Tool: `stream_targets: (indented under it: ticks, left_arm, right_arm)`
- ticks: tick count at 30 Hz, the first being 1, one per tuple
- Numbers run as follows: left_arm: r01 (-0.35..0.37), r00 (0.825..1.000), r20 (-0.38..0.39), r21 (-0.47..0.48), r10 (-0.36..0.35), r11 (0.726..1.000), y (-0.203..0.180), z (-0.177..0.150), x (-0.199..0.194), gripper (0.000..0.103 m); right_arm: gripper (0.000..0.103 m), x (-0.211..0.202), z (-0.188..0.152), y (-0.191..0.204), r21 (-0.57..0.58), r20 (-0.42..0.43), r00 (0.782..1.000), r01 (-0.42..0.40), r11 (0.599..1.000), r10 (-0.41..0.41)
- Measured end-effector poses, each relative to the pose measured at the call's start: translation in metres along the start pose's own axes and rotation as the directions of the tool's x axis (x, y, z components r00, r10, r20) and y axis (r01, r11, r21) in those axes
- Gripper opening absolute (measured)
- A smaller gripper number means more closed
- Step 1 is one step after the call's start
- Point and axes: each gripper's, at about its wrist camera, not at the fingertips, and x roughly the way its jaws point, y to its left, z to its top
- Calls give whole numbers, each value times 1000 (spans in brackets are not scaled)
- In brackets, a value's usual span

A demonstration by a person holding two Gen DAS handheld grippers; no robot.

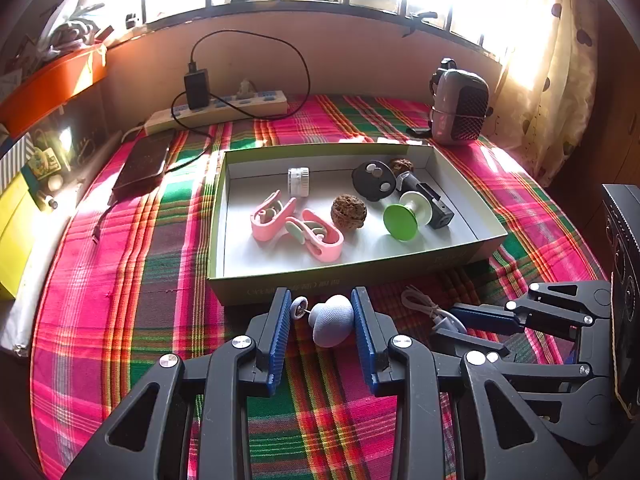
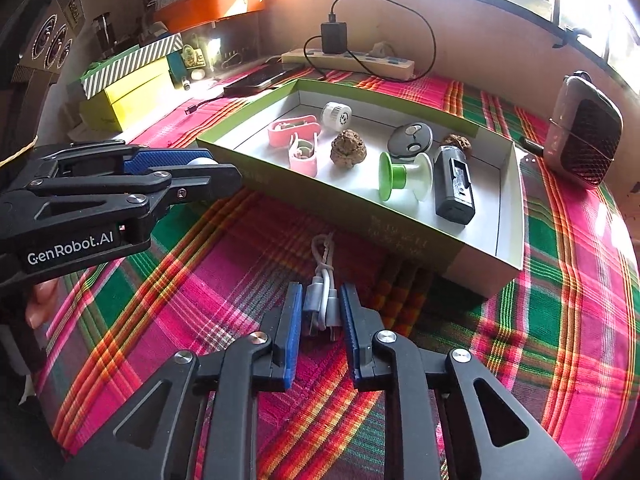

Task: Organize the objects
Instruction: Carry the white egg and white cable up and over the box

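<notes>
At the lower centre of the frame, the left gripper [image 1: 323,322] is clamping a pale blue mushroom-shaped object [image 1: 332,320]. At the right edge, the right gripper [image 1: 460,322] is pinching a white cable [image 1: 420,304]. Above, a green box [image 1: 280,280] is holding 2 pink clips [image 1: 296,226].

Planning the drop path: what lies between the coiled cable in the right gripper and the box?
Only bare plaid cloth. In the right wrist view, the white cable sits just short of the green box's near wall, nothing between.

Black claws [image 1: 322,312] (blue ribbed pads, silver screws)
</notes>
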Motion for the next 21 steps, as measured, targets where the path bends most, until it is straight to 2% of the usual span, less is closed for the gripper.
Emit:
stream_targets:
  ticks: [10, 21]
  left_arm:
    - [1, 1000, 12, 0, -1, 1000, -1, 4, -5, 29]
    - [-13, 999, 35, -7, 14, 1000, 5, 16, -8, 29]
  right_arm:
    - [20, -22, 5, -6, 26, 57, 997, -45, 999, 43]
    - [20, -40, 29, -19, 49, 123, 992, -3, 999, -3]
